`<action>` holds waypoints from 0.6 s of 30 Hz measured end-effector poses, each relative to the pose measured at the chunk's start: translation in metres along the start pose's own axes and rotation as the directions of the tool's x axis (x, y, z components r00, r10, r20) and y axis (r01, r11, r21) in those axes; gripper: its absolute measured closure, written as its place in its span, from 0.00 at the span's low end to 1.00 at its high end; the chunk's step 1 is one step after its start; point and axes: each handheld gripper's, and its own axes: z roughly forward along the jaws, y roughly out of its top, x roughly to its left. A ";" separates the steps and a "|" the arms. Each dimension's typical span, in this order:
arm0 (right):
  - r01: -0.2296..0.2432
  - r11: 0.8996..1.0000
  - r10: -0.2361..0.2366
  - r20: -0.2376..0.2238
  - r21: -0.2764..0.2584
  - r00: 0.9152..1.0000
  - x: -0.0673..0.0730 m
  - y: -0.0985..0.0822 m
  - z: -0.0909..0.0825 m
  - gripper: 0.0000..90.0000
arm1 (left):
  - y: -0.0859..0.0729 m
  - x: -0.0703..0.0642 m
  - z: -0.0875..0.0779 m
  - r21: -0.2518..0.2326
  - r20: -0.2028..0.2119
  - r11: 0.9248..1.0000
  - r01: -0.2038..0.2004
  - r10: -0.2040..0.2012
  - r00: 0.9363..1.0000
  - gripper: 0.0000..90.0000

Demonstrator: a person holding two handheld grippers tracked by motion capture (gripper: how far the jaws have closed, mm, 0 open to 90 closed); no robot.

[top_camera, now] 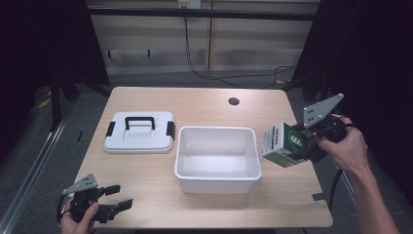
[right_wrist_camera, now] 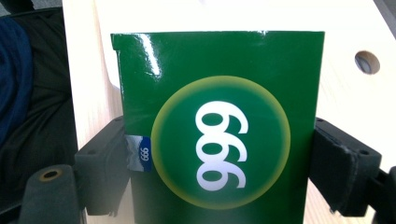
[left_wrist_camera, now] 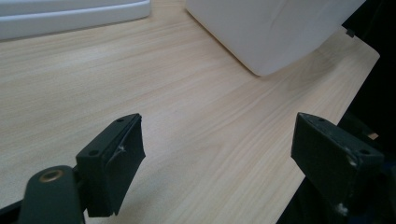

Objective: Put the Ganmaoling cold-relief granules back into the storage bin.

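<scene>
Wood table [top_camera: 204,105]: at its near left corner your left gripper [top_camera: 118,196] sits low with jaws wide and empty. Right of it come the lid [top_camera: 140,132], then the bin [top_camera: 217,158]. Your right gripper [top_camera: 306,142] clamps the green box [top_camera: 282,144] in the air, just right of the bin.

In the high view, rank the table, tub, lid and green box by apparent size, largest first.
1. Table
2. Tub
3. Lid
4. Green box, held off the table and so nearer the camera, yet clearly smallest.
</scene>
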 end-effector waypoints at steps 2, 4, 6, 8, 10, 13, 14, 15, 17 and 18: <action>0.007 1.000 -0.007 -0.003 0.008 1.000 -0.001 0.006 0.000 0.18 | 0.000 0.001 0.000 -0.001 -0.004 1.000 -0.001 0.001 1.000 0.19; 0.014 1.000 -0.014 -0.007 0.008 1.000 -0.002 0.012 0.000 0.18 | 0.000 0.001 0.000 0.000 -0.005 1.000 0.001 -0.001 1.000 0.19; 0.022 1.000 -0.022 -0.010 0.007 1.000 -0.002 0.015 0.000 0.18 | 0.000 0.001 0.000 0.001 -0.001 1.000 -0.001 0.001 1.000 0.19; 0.037 0.999 -0.037 -0.012 -0.004 0.999 -0.004 0.024 0.000 0.18 | 0.000 0.000 0.000 0.002 0.004 1.000 0.001 -0.001 1.000 0.19; 0.041 0.999 -0.041 -0.015 -0.002 0.999 -0.005 0.031 0.000 0.18 | 0.000 0.001 0.000 0.001 0.002 1.000 0.002 -0.002 1.000 0.19; 0.050 0.999 -0.050 -0.020 -0.002 0.999 -0.007 0.040 0.002 0.18 | 0.000 0.001 0.000 0.001 0.001 1.000 0.002 -0.002 1.000 0.19; 0.055 0.998 -0.055 -0.022 -0.004 0.998 -0.008 0.043 0.003 0.18 | 0.000 0.001 0.000 0.000 0.001 1.000 0.002 -0.002 1.000 0.19; 0.055 0.998 -0.055 -0.022 -0.004 0.998 -0.008 0.043 0.003 0.18 | 0.000 0.001 0.000 0.000 0.001 1.000 0.002 -0.002 1.000 0.19; 0.065 0.998 -0.065 -0.028 -0.003 0.997 -0.008 0.051 0.005 0.18 | 0.000 0.001 0.000 0.001 0.002 1.000 0.002 -0.002 1.000 0.19; 0.066 0.998 -0.066 -0.033 -0.002 0.997 -0.008 0.053 0.006 0.18 | 0.000 0.001 0.000 0.001 0.000 1.000 0.000 0.000 1.000 0.19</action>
